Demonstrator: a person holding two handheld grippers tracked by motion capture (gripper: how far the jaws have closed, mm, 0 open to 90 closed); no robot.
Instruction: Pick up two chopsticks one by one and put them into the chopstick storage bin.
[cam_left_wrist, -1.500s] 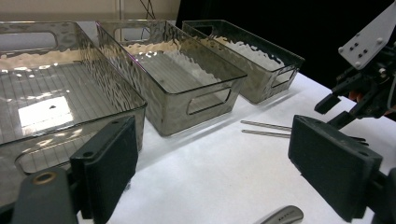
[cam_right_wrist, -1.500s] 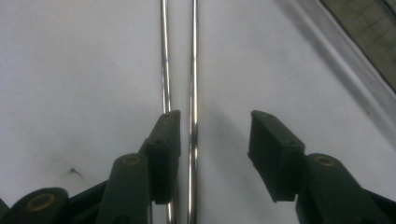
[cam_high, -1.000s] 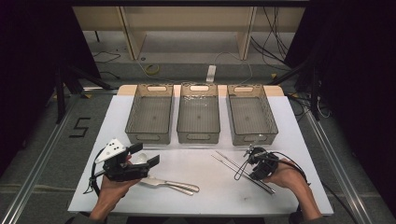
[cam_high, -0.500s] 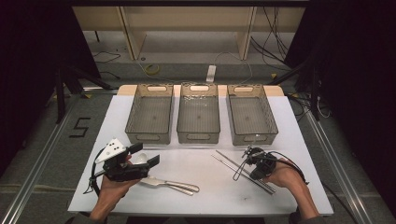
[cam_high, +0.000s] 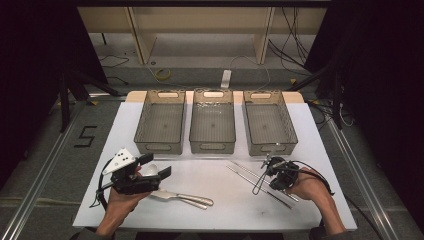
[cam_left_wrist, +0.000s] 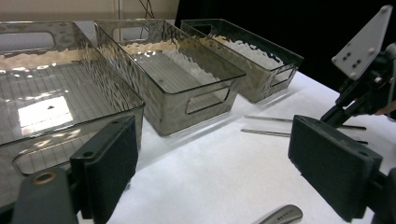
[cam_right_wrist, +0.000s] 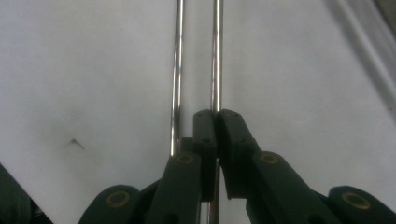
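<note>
Two thin metal chopsticks lie side by side on the white table, right of centre. My right gripper points down at them. In the right gripper view its jaws have just been closing and now stand shut on the right chopstick, while the other chopstick runs free past the left jaw. My left gripper hovers open over the near left of the table, nothing between its pads. In the left gripper view the chopsticks and the right gripper appear farther off.
Three clear grey bins stand in a row at the back: left, middle, right. Metal spoons lie on the table just under and right of the left gripper. One spoon handle peeks in below.
The right hand has edged slightly toward the chopsticks. The left gripper has kept still.
</note>
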